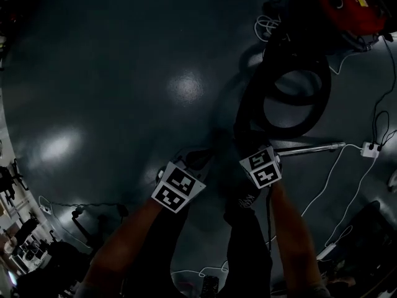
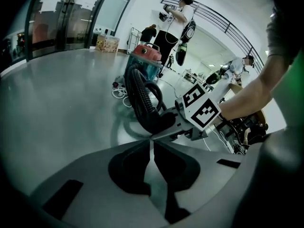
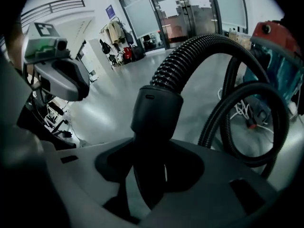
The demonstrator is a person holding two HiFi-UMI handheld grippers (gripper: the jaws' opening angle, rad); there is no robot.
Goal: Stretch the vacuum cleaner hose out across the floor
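The hose (image 3: pixel 209 46) is lying in loops on the floor (image 1: pixel 124 73) beside the vacuum (image 1: pixel 347 5), with its free end raised. It is looking light, ribbed and springy, probably wanting to curl back, so the smooth, stiff cuff (image 3: pixel 156 108) is offering the surest hold. The right tongs (image 3: pixel 151 140) are clamping that cuff, jaws partway closed. The left tongs (image 2: pixel 151 144) are hanging shut and empty just beside. A metal tube (image 1: pixel 310 148) and white cables (image 1: pixel 338 176) are lying near the loops, likely snags.
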